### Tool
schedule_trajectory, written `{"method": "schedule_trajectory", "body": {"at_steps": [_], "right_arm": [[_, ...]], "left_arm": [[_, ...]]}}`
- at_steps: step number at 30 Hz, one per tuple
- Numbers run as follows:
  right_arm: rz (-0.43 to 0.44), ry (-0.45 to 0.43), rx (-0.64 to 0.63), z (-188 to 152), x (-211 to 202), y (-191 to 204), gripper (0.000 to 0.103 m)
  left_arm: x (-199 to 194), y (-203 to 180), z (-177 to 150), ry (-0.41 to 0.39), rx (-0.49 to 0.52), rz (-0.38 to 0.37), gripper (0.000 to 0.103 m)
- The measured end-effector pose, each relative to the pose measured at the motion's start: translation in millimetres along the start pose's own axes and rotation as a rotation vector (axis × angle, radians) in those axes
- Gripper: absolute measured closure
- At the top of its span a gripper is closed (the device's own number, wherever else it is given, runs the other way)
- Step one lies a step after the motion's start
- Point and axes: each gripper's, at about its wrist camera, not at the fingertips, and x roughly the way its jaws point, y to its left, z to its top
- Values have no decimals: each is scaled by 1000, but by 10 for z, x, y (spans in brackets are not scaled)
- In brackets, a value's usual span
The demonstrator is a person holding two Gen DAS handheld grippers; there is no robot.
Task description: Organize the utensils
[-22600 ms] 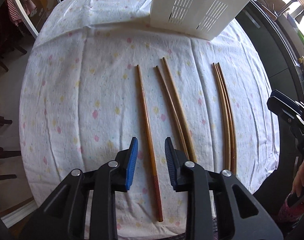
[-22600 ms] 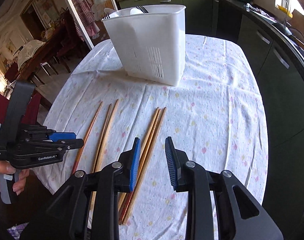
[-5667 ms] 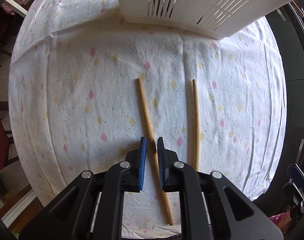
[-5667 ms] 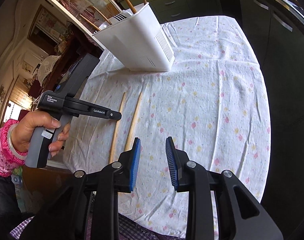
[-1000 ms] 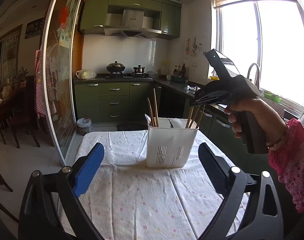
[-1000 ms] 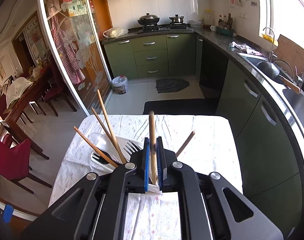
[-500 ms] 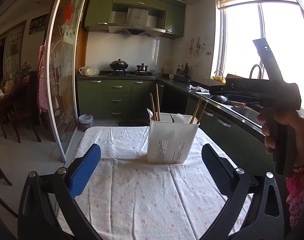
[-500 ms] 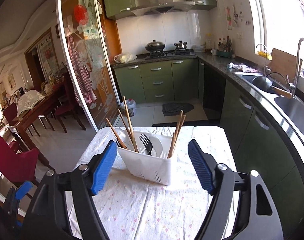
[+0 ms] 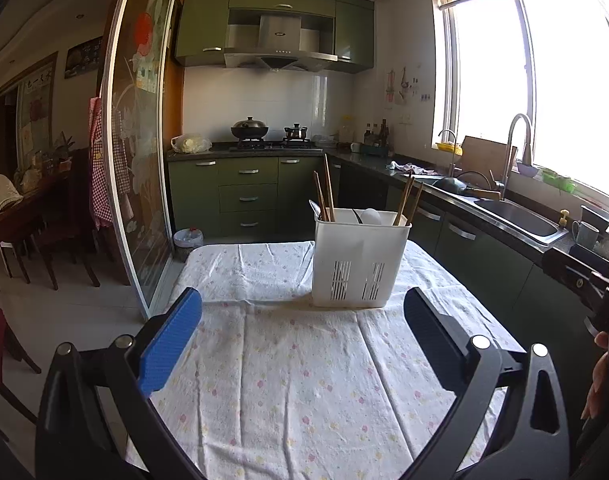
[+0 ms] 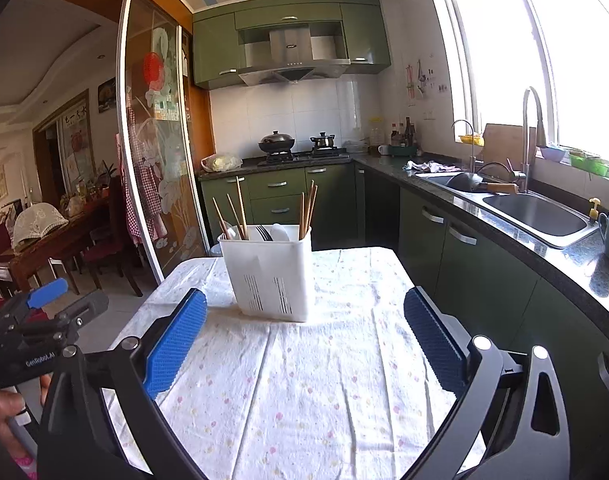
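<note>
A white slotted utensil holder (image 9: 359, 261) stands upright at the far side of the table; it also shows in the right wrist view (image 10: 273, 270). Several wooden chopsticks (image 9: 326, 192) stand in it, some at its left end and some at its right end (image 10: 307, 210), with a fork (image 10: 263, 233) and a spoon between. My left gripper (image 9: 302, 332) is wide open and empty, held back above the near part of the table. My right gripper (image 10: 304, 334) is wide open and empty too, level with it.
The table wears a white flowered cloth (image 9: 304, 384). Green kitchen cabinets (image 9: 248, 196) and a counter with a sink (image 10: 536, 212) run behind and to the right. A glass sliding door (image 10: 156, 184) and dining chairs (image 9: 64, 236) are to the left.
A second ago my right gripper was shut on a chopstick above the holder; it has let it go into the holder, opened wide and drawn back. My left gripper stayed open.
</note>
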Motion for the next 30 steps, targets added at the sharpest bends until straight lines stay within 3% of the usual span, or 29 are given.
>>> {"method": "schedule_trajectory", "body": {"at_steps": [11, 30], "right_arm": [[-53, -114, -17, -163, -217, 7, 5], [-112, -170, -11, -151, -441, -102, 5]], "left_arm": [[-156, 44, 12, -34, 9, 66, 7], [-320, -17, -1, -53, 11, 39, 7]]}}
